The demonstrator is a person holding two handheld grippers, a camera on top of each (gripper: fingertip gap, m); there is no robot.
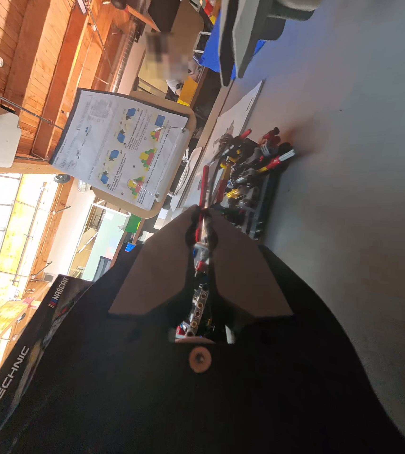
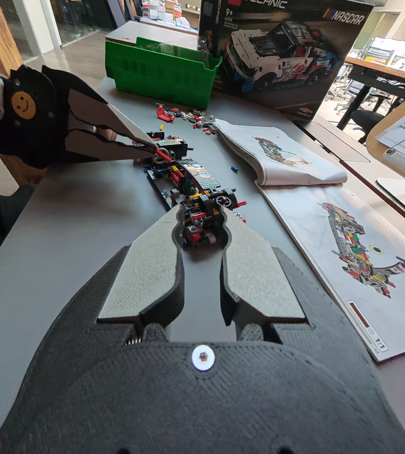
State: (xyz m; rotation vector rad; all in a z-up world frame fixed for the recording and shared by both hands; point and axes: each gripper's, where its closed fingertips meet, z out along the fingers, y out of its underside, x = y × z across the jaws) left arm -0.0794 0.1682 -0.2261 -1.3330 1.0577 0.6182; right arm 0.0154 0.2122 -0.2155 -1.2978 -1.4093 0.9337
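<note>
Left tongs: your left tongs (image 2: 158,150) are pinched together on one thin red axle (image 2: 164,155) at the far end of the model, left of centre in the right wrist view; in the left wrist view the axle (image 1: 205,186) sticks out past the tips at mid frame.
Right tongs: your right tongs (image 2: 202,217) stand apart astride the near end of the brick-built chassis (image 2: 196,191); whether the pads press on it, I cannot tell.
Chassis: one, lying lengthwise at the centre of the grey worktop (image 2: 73,221).
Loose parts: a small scatter (image 2: 191,119) above the chassis, plus one blue pin (image 2: 234,168) to its right.
Booklets: one open instruction booklet (image 2: 344,245) at right.
Bin: one green bin (image 2: 162,71), upper middle.
Box: one set box (image 2: 290,51), upper right.
Clipboard: one with a printed sheet (image 1: 122,147), upper left of the left wrist view.
</note>
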